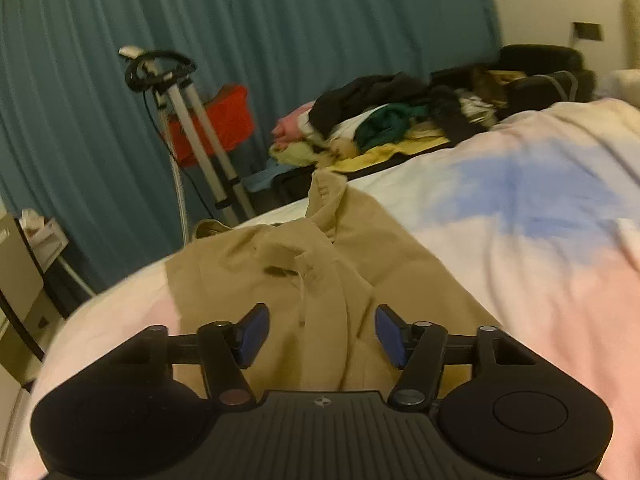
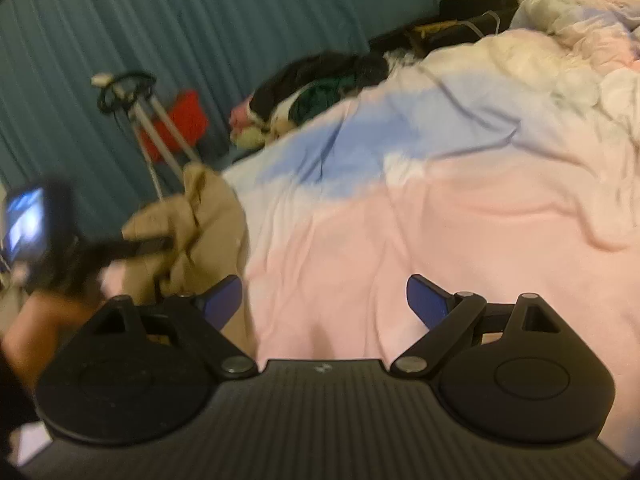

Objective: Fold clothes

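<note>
Hovering open, the left claw (image 1: 320,334) overlooks the rumpled tan garment (image 1: 312,280).

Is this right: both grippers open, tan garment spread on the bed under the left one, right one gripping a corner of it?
Not quite. The right gripper grips nothing: its jaws stand open over bare pink bedcover, as the right wrist view shows. The rest holds: the left gripper is open above the tan garment on the bed.
</note>
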